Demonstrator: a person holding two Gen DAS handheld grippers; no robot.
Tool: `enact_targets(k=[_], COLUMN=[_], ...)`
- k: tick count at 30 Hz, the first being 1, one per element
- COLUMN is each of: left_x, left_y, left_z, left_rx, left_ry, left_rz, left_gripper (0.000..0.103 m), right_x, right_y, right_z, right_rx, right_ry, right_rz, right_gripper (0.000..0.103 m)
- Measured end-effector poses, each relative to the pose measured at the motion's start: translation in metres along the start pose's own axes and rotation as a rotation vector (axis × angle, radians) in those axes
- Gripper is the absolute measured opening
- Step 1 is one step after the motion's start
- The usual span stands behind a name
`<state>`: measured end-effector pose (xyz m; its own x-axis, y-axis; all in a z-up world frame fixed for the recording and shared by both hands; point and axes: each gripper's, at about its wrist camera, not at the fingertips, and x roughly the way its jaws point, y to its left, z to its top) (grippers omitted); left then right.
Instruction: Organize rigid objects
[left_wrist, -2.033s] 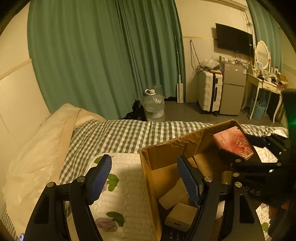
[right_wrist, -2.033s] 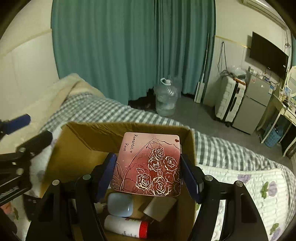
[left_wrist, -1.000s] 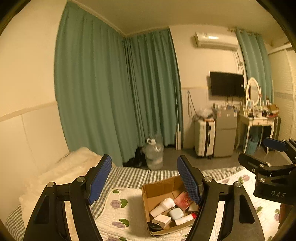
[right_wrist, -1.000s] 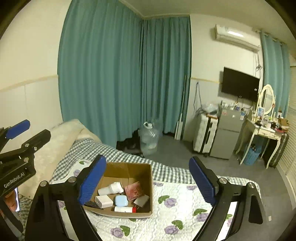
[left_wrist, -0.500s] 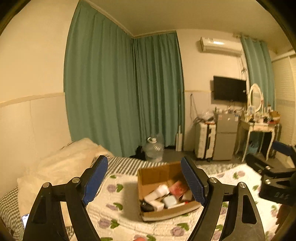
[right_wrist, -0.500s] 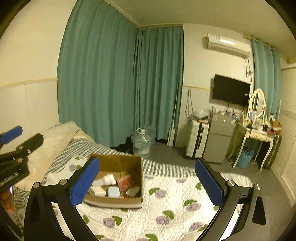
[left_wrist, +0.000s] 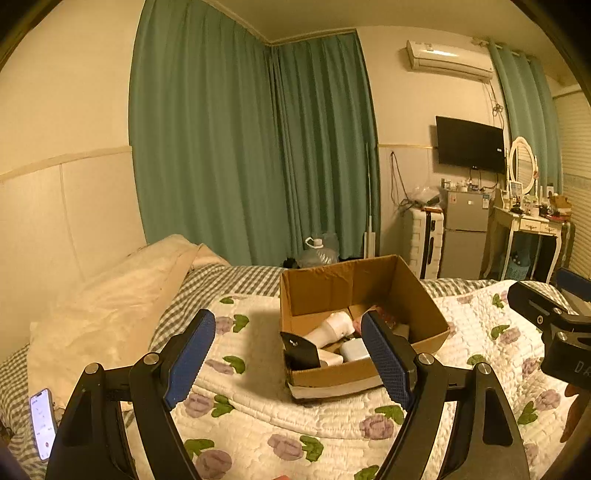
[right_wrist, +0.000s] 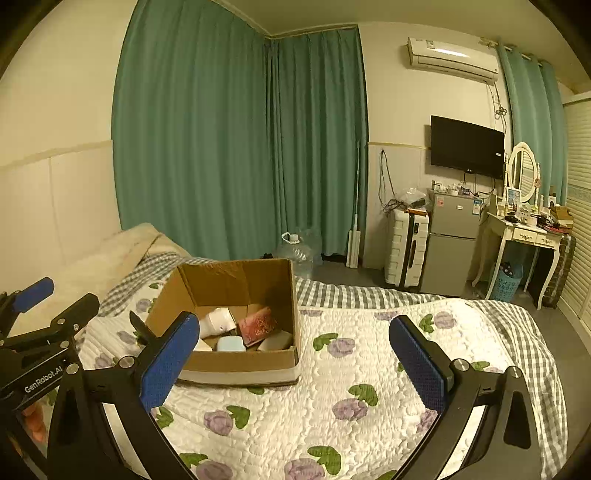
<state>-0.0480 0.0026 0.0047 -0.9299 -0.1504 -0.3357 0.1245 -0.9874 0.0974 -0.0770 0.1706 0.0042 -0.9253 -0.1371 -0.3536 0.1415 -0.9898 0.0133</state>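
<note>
Sitting on the bed is a brown cardboard box (right_wrist: 236, 284), and the hard things are packed inside it. I can see a white bottle (right_wrist: 218, 322) lying on its side, a flat red box with rose drawings (right_wrist: 257, 325), a small pale blue case (right_wrist: 231, 345), a tan block (right_wrist: 276, 340) and a black thing (left_wrist: 300, 350) near one corner.

These things look stiff and light, I think. The bottle is round and smooth, so it could slip or roll; holding it across its middle seems best. The red box is thin and flat, so pinching its two side edges should work. The cardboard bends easily, so pushing on its walls could tip it.

Under the box is a soft, bumpy quilt (right_wrist: 332, 406) with purple flowers and green leaves. A checked blanket (right_wrist: 369, 295) lies beyond it, and a cream pillow (left_wrist: 110, 295) sits nearby.

The left gripper (left_wrist: 286, 362) has its jaws spread wide and holds nothing. The right gripper (right_wrist: 291, 362) is spread wide too, with nothing between its blue pads (right_wrist: 417, 365). Both hang above the quilt, well apart from the box.
</note>
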Motion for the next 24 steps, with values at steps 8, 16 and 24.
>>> enact_targets(k=[8,16,24], left_x=[0.001,0.0021,0.006], left_y=[0.0014,0.001,0.0036], left_z=[-0.0058,-0.0059,-0.0076], left_rx=[0.002,0.012,0.009], left_ry=[0.011,0.018,0.033], left_rz=[-0.019,-0.03,-0.032], left_gripper=[0.084,0.084,0.084], right_x=[0.0056,0.0052,0.0053], right_y=[-0.0009,0.0003,-0.0006], right_z=[-0.0042,-0.0067,-0.0069], right_rx=[-0.003,-0.011,-0.013], right_ry=[0.019,0.022,0.026], right_rz=[-0.015,-0.028,-0.035], right_gripper=[0.103,0.103,0.103])
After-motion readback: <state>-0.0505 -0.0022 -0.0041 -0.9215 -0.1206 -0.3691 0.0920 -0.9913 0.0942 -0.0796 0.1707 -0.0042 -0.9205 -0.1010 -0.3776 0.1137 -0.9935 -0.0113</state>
